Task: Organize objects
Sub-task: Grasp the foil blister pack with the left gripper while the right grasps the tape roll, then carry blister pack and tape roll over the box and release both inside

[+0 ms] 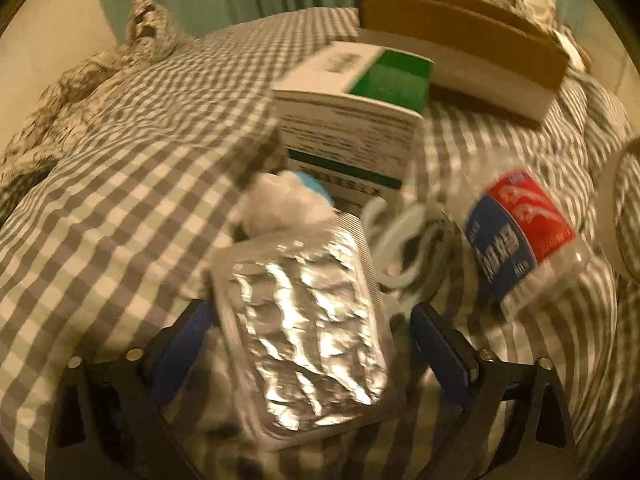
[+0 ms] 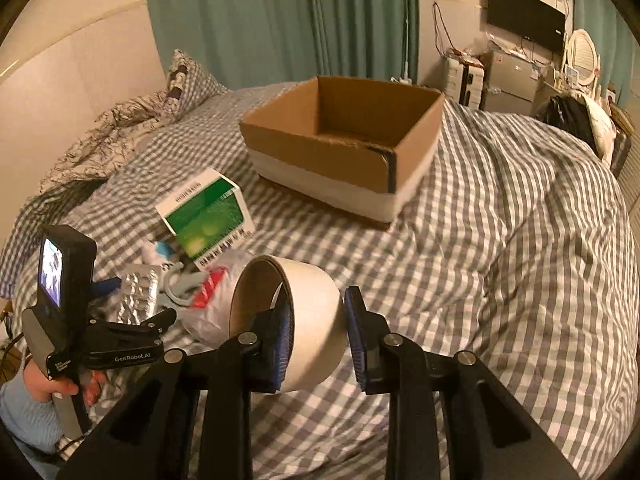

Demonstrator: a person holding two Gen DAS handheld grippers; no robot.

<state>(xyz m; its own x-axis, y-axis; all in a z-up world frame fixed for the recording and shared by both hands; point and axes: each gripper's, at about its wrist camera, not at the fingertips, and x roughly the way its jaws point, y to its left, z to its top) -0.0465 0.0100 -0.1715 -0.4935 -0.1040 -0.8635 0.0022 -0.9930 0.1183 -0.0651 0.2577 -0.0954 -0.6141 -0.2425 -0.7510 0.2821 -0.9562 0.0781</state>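
Note:
My left gripper point(image 1: 310, 320) is open around a silver foil blister pack point(image 1: 304, 332) that lies between its blue pads on the checked bed cover; the jaws stand apart from the pack. Beyond it lie a white-and-blue wad point(image 1: 280, 200), a pale plastic hook point(image 1: 400, 240), a crushed bottle with a red and blue label point(image 1: 516, 236) and a green-and-white carton point(image 1: 352, 120). My right gripper point(image 2: 316, 320) has one pad inside a roll of beige tape point(image 2: 296, 320) and one outside; a gap shows at the outer pad. The open cardboard box point(image 2: 344, 148) stands further back on the bed.
The left gripper body point(image 2: 72, 320) shows at the left of the right wrist view, held by a hand. Crumpled patterned bedding point(image 2: 120, 128) lies at the bed's head. Green curtains point(image 2: 280, 20), a wall TV point(image 2: 524, 16) and furniture stand behind.

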